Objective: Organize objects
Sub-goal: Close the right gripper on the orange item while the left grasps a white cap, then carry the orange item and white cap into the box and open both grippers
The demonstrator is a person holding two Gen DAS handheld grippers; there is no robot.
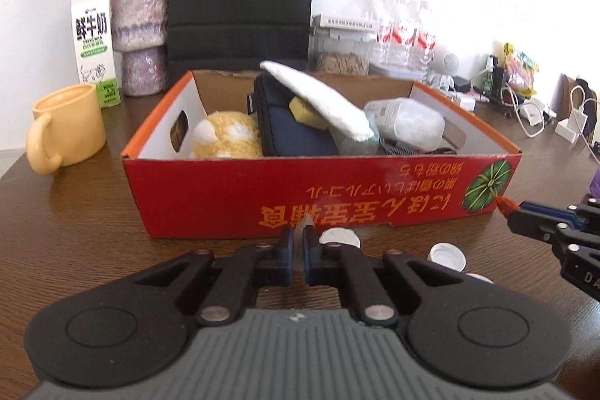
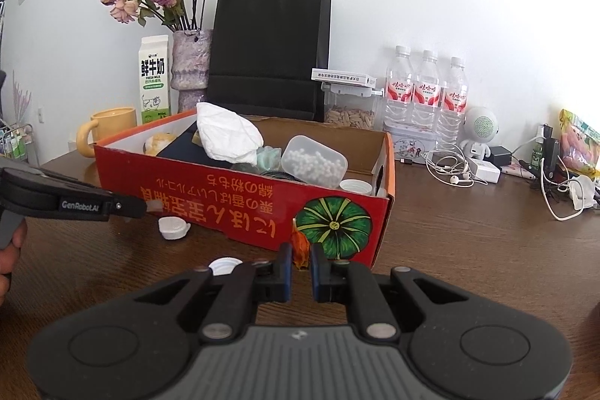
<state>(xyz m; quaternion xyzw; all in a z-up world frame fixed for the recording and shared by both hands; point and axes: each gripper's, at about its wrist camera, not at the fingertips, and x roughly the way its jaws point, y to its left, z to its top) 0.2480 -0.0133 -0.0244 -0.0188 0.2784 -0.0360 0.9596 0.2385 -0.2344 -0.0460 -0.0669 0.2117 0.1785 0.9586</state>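
Gripping a small pale piece point(image 1: 302, 226), the left tool point(image 1: 299, 252) was closed before the red cardboard box point(image 1: 262, 190); the right tool point(image 2: 300, 259) pinched an orange dried scrap point(image 2: 300, 250). Either thin item could slip onto the tabletop point(image 2: 468, 250).

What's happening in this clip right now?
A person is tidying small items on a wooden table into a red cardboard box, with tongs in each hand. The left tongs are shut on a small pale thing, hard to identify. The right tongs are shut on a small orange item near the box's front corner. White bottle caps lie loose in front of the box, which already holds a plush toy, a dark pouch and a clear container.
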